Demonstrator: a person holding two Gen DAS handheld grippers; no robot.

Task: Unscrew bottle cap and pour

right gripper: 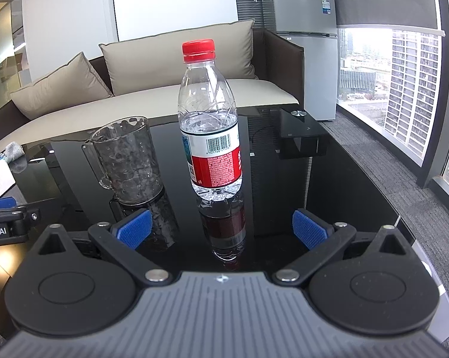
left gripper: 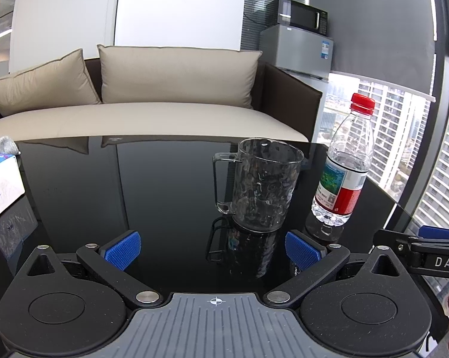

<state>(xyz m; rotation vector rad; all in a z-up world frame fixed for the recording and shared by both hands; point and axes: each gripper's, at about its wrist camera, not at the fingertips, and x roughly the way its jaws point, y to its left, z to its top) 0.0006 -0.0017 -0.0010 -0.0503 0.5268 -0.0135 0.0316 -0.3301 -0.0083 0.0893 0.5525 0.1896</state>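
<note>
A glossy black glass tabletop (left gripper: 165, 185) fills the middle of both views, its far edge running along a beige cushioned sofa (left gripper: 153, 113) and its right edge ending just before a floor-to-ceiling window (right gripper: 403, 89). The left half of the surface in the left wrist view is bare up to a white tissue box (left gripper: 1, 191) at the left border.

A clear plastic water bottle with a red-and-white label (right gripper: 211, 137) stands upright at centre frame in the right wrist view, its red screw cap (right gripper: 198, 49) on. A clear textured glass mug with a handle (right gripper: 127, 161) stands just left of it, apart from it.

The left hand-held gripper (left gripper: 214, 249) is spread wide with nothing between its blue pads (left gripper: 123, 252), short of the mug. The right hand-held gripper (right gripper: 221, 229) is equally wide and holds nothing, the bottle standing beyond its blue pads (right gripper: 309, 229).
</note>
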